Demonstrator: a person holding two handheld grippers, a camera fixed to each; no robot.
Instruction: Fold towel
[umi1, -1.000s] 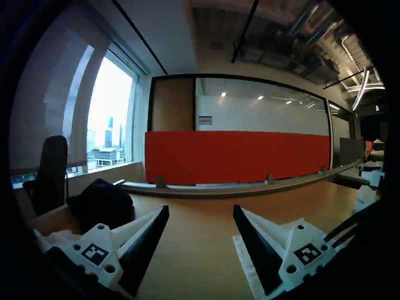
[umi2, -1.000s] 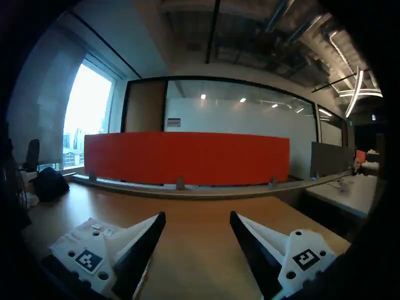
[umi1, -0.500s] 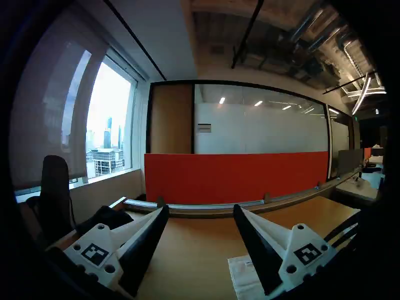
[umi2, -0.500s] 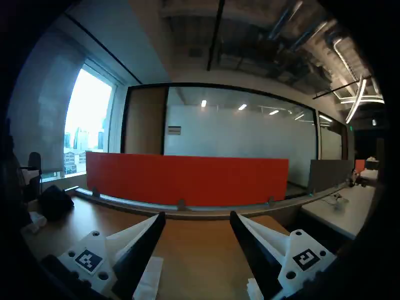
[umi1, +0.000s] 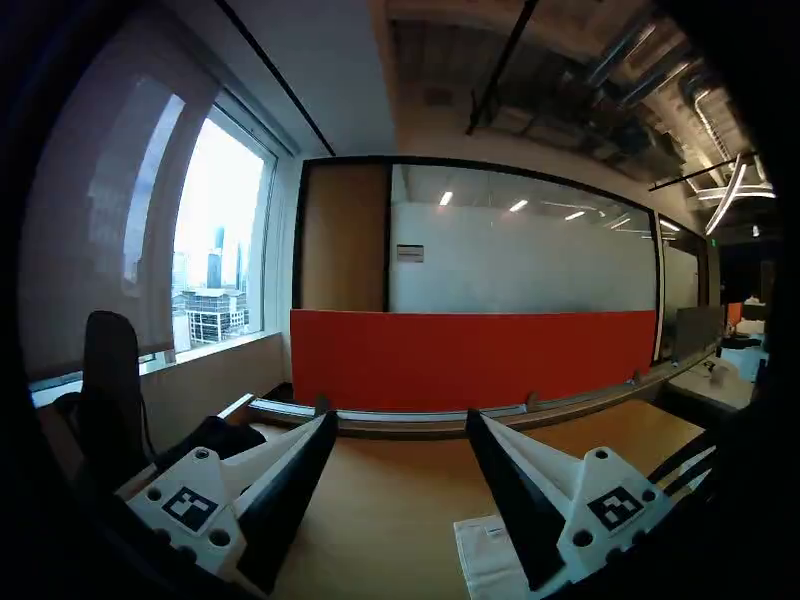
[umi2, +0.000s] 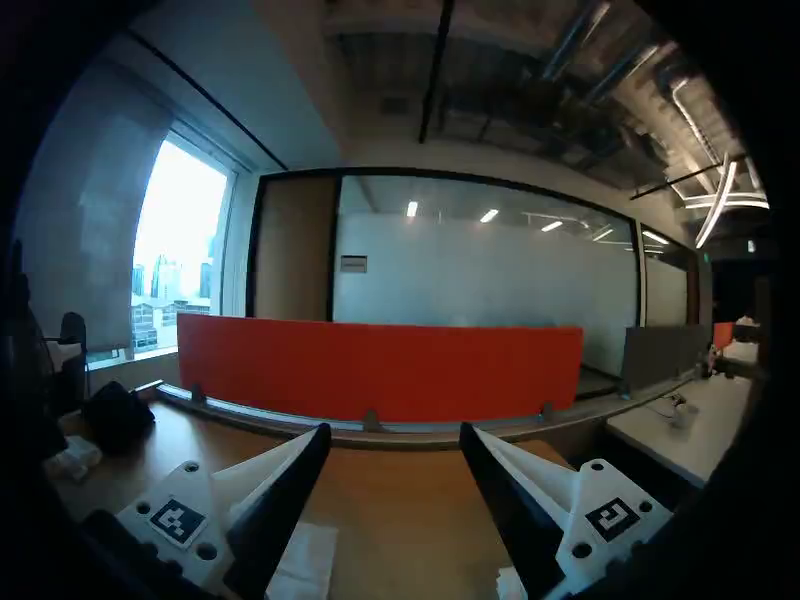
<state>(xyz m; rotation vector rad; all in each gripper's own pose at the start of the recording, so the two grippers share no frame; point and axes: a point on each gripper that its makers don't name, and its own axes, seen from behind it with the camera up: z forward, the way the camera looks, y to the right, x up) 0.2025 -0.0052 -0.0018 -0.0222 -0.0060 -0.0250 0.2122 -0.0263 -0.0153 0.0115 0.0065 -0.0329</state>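
An office: long wooden desk (umi1: 400, 500) with orange divider panel (umi2: 380, 365), glass-walled room (umi2: 480, 290) behind

light: daylight blown white at the window (umi1: 215, 250) left of the red partition (umi1: 470, 358); ceiling spots (umi1: 446, 199) above it; bright strip light (umi1: 728, 190) above its right end | room: dim; ceiling murky | lens: straight lines bow near edges; centre crisp

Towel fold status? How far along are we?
Done: nothing I can confirm. The white towel lies on the desk with only an edge in sight, so its fold state is unclear. In hand: nothing. The left claw and right claw are both open and empty above the desk. Left: grasp an edge and fold.
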